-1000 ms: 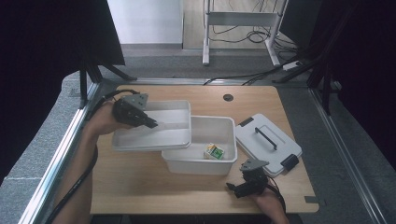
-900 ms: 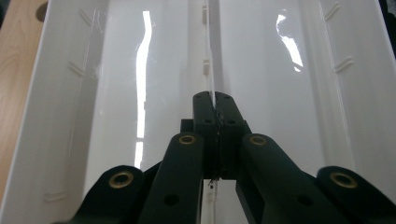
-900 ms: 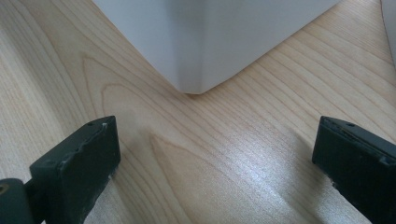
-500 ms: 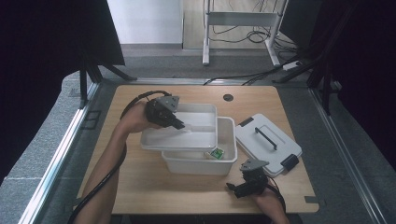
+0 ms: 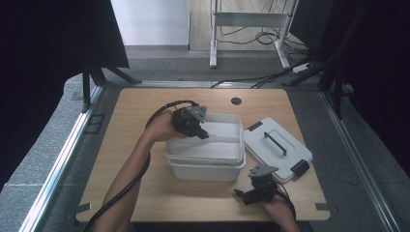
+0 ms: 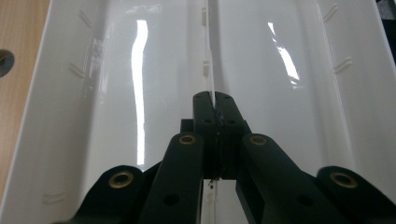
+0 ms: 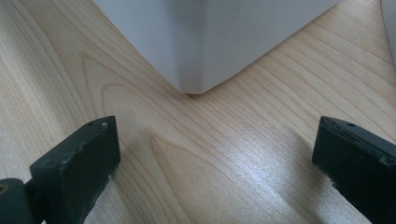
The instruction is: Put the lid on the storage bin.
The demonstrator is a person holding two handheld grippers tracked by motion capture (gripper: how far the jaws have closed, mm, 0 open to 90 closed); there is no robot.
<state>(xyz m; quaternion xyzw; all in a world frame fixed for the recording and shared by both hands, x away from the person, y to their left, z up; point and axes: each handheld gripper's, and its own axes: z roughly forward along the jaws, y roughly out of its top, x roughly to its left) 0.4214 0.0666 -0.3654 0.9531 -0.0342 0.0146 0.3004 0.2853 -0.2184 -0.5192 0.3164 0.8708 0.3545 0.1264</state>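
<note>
My left gripper (image 5: 202, 132) is shut on the thin middle ridge of a shallow white tray (image 5: 208, 150). The tray lies level over the mouth of a white bin (image 5: 208, 171) in the middle of the table and hides what is inside. In the left gripper view the jaws (image 6: 215, 100) meet on that ridge, with the tray's two glossy halves (image 6: 116, 93) on either side. My right gripper (image 5: 241, 195) rests low on the table by the bin's front right corner. Its jaws (image 7: 215, 140) stand wide open with bare wood between them, facing the bin's corner (image 7: 205, 42).
A white lid (image 5: 278, 147) with a black handle lies flat to the right of the bin, a black clip at its near corner. The wooden table (image 5: 125, 145) has a round cable hole (image 5: 236, 101) at the back. Dark curtains flank both sides.
My left gripper has carried the white tray to the right and down, from the table's left side onto the bin, covering the small cube inside. The right gripper has stayed put.
</note>
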